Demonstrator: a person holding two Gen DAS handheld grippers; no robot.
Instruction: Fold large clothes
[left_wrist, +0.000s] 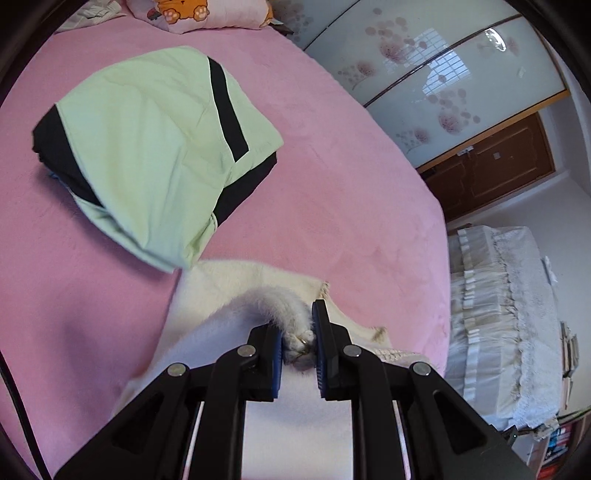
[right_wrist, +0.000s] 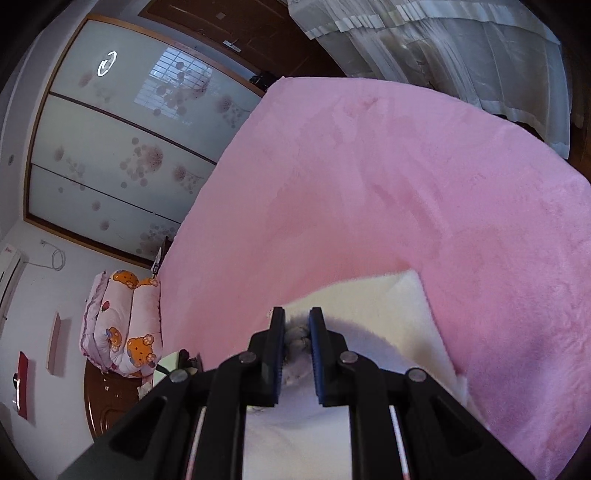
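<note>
on my left wrist view, far left, a folded green-and-black garment (left_wrist: 147, 147) lies flat on the pink bed cover (left_wrist: 332, 184). just right of it and nearer me, the white fleece garment (left_wrist: 236, 288) lies on the cover too, and my left gripper (left_wrist: 299, 339) is clamped on a bunched fold of it. over to the right wrist view: the cartoon bear pillow (right_wrist: 125, 332) sits at the left by the bed's edge, then my right gripper (right_wrist: 297, 332) is pinched tight on another fold of the same white fleece, its folded corner (right_wrist: 410, 280) lying on the pink cover.
</note>
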